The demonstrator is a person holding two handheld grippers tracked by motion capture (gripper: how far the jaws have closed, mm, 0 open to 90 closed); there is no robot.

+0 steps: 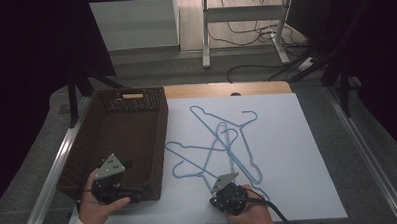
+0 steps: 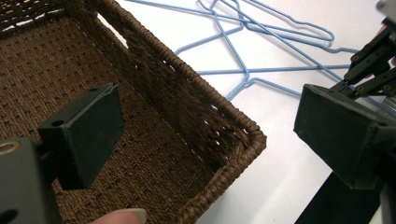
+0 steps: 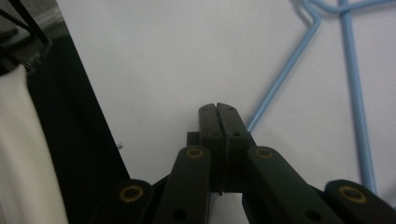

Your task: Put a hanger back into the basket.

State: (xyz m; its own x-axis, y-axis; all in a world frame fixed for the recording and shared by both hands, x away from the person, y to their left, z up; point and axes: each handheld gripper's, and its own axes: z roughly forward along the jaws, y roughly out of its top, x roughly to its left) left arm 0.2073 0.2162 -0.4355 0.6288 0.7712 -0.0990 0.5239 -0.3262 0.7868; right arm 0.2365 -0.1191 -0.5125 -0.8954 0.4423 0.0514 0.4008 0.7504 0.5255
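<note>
A brown wicker basket (image 1: 163, 128) stands on the left of the table. Several light-blue wire hangers (image 1: 227, 141) lie tangled on a white board (image 1: 298, 153) beside it. My left gripper (image 1: 143, 188) hovers at the basket's near right corner, held in a hand. In the left gripper view it (image 2: 210, 126) is wide open, with the basket's wall (image 2: 187, 88) between the jaws and the hangers (image 2: 247, 70) beyond. My right gripper (image 1: 224, 188) sits at the board's near edge by the hangers' lowest wire. Its jaws (image 3: 217, 109) are pressed shut. A hanger wire (image 3: 280, 79) runs down and vanishes behind the right jaw.
The table's wooden back edge (image 1: 225, 89) shows behind the board. Metal rails (image 1: 368, 156) flank the table. Beyond it stand a white frame's legs (image 1: 206, 36) and floor cables (image 1: 249, 32). The board's dark near edge (image 3: 88, 140) lies close to my right gripper.
</note>
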